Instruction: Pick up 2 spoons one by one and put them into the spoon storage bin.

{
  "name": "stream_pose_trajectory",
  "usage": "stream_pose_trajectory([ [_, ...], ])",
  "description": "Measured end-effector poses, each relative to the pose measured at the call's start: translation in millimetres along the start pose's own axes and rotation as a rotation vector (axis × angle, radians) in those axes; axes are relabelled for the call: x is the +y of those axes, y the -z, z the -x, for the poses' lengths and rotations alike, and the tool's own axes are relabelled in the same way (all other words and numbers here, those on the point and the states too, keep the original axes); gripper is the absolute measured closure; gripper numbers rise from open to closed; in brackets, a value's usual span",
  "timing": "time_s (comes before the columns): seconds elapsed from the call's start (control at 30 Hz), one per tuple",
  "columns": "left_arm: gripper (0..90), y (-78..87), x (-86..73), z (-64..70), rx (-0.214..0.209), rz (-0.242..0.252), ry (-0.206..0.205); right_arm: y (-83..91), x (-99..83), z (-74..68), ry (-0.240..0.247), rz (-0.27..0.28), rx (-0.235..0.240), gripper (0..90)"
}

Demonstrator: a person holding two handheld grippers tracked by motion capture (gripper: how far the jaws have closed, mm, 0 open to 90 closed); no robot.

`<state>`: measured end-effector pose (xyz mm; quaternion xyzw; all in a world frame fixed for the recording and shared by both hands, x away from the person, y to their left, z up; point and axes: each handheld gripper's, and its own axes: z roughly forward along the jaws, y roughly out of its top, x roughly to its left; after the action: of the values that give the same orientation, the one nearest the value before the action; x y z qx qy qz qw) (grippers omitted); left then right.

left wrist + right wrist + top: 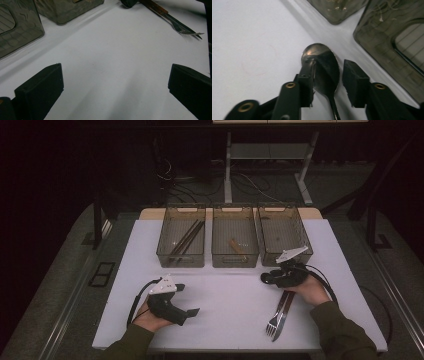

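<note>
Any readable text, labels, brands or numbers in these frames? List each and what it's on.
None readable. The three bins, the fork, the spoon, the white table, the left gripper and the right gripper show no legible print. The pale flecks on the bin walls in the right gripper view look like scuffs or reflections, not letters.

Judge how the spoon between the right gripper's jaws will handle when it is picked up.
The spoon looks like polished metal, so probably stiff but slippery against the jaws. Its bowl is rounded, so a pinch there may let it slide or twist. It lies flat on the white table, leaving little edge to catch; the right gripper is not yet closed.
</note>
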<state>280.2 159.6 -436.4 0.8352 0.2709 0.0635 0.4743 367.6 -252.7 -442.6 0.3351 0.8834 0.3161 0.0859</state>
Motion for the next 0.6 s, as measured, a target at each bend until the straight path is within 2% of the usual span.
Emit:
stream_pose_trajectory([
  [0.17, 0.0, -0.1, 0.0, 0.2, 0.000, -0.002, 0.000, 0.8, 0.1, -0.6, 0.019, -0.003, 0.001, 69.0],
  [0.3, 0.0, 0.0, 0.0, 0.0, 0.001, -0.001, -0.001, 3.9, -1.0, 0.6, 0.025, -0.004, -0.004, 75.9],
  [0.4, 0.0, -0.1, 0.0, 0.2, 0.000, -0.002, -0.001, 7.0, -1.3, 2.3, 0.031, 0.008, 0.008, 81.3],
  [0.6, 0.0, -0.1, 0.1, 0.3, 0.000, -0.001, -0.001, 12.1, -1.4, 3.8, 0.038, 0.021, 0.040, 86.0],
])
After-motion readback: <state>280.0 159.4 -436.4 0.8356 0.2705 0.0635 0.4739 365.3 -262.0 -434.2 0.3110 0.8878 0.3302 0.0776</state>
